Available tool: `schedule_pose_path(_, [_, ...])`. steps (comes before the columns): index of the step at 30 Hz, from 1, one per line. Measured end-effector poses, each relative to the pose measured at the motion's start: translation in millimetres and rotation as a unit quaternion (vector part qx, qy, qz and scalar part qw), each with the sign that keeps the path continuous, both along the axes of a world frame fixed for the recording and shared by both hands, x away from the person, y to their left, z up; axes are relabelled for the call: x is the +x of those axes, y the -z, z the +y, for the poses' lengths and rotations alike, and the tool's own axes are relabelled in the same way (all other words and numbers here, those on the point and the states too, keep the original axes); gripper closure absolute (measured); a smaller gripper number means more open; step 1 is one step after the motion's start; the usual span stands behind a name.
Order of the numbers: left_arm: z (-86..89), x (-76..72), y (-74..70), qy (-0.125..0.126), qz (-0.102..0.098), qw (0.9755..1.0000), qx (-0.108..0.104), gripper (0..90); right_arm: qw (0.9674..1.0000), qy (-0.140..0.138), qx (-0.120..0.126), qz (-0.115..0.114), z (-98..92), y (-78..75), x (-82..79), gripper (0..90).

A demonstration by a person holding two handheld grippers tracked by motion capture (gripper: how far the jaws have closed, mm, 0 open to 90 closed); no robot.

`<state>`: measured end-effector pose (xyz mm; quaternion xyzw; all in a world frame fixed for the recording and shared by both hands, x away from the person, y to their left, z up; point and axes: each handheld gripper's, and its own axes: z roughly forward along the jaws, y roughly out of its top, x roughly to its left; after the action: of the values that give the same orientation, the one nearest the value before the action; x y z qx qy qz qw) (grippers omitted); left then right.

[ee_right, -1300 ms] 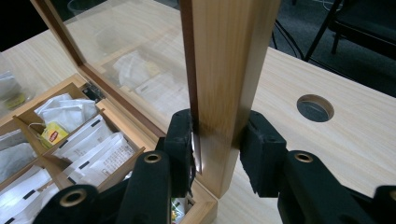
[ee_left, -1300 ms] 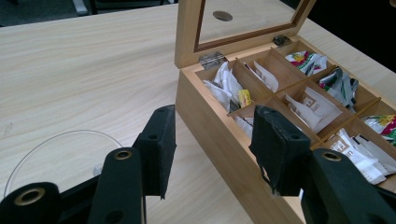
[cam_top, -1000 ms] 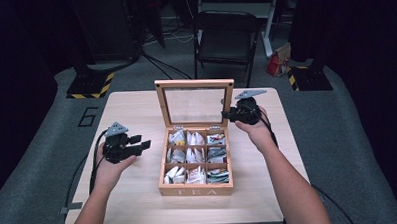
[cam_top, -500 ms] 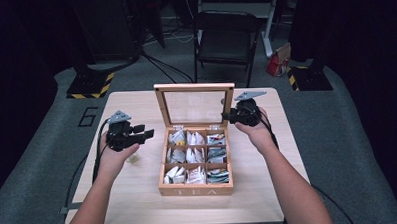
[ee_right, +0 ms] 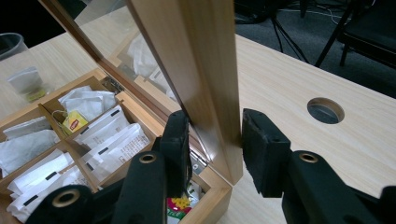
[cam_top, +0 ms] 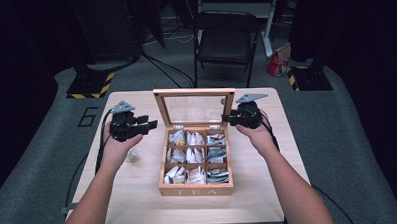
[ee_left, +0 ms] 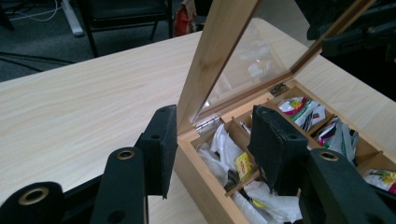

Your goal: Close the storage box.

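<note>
While the tea box [cam_top: 196, 184] sits in the middle of the table [cam_top: 139, 204] with its lid [cam_top: 193, 92] upright, the right gripper [cam_top: 232, 118] holds the lid's right frame, and its jaws have just been opening a little. The left gripper [cam_top: 149, 124] is open and empty toward the left edge, near a loose tea bag [cam_top: 132, 155]. I think closing the lid is left, and nothing blocks it

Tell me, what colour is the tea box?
Light tan wood; the tea box shows best in the high view.
</note>
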<state>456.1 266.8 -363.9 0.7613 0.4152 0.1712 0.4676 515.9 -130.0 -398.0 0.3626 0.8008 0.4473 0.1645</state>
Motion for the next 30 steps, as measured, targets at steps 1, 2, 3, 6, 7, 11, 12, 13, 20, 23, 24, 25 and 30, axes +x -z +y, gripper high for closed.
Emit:
schedule_pose_path(1, [-0.8,0.7,-1.3,-0.001,-0.002,1.0000,0.001,51.4,1.0000,0.003,0.003,0.001,0.4,0.2,-0.7,61.9])
schedule_pose_path(2, [-1.3,1.4,-3.2,0.001,-0.001,1.0000,0.004,51.4,1.0000,0.002,0.002,0.000,0.4,0.4,-1.1,61.9])
schedule_pose_path(3, [-2.7,2.0,-4.5,0.000,-0.005,1.0000,0.004,51.4,1.0000,0.000,0.001,-0.003,0.3,0.5,-1.4,61.8])
schedule_pose_path(6, [-5.7,2.9,-9.6,0.004,-0.012,0.9999,0.002,51.7,1.0000,0.001,0.001,-0.002,0.3,0.8,-2.9,61.6])
schedule_pose_path(7, [-7.0,3.2,-11.2,0.004,-0.012,0.9999,0.002,51.8,1.0000,0.000,0.000,-0.004,0.1,1.0,-3.0,61.5])
schedule_pose_path(11, [-13.7,4.1,-17.4,0.006,-0.023,0.9997,0.005,52.4,1.0000,0.001,0.005,-0.006,-0.3,2.4,-4.8,60.9])
schedule_pose_path(12, [-15.2,4.1,-19.0,0.006,-0.027,0.9996,0.005,52.6,1.0000,0.000,0.005,-0.008,-0.6,2.9,-5.2,60.6])
schedule_pose_path(13, [-16.1,4.2,-20.3,0.009,-0.030,0.9995,0.008,52.9,1.0000,0.000,0.005,-0.008,-0.9,3.3,-5.9,60.5])
schedule_pose_path(20, [-22.5,4.6,-25.5,0.013,-0.033,0.9994,0.003,56.9,0.9999,-0.002,0.004,-0.011,-0.9,4.3,-8.9,59.9])
schedule_pose_path(23, [-23.8,3.9,-27.7,0.015,-0.039,0.9991,0.000,58.9,0.9999,-0.003,0.002,-0.013,-0.8,4.6,-9.6,59.8])
schedule_pose_path(24, [-24.2,3.4,-28.4,0.014,-0.044,0.9989,-0.004,59.0,0.9999,-0.003,0.002,-0.014,-0.8,4.7,-9.7,59.8])
schedule_pose_path(25, [-24.3,2.9,-29.4,0.015,-0.047,0.9988,-0.006,59.7,0.9999,-0.003,0.002,-0.014,-0.7,4.7,-10.0,59.7])
schedule_pose_path(30, [-25.8,0.7,-32.0,0.016,-0.055,0.9983,0.003,61.5,0.9998,-0.005,0.001,-0.018,-0.6,5.1,-10.9,59.6])
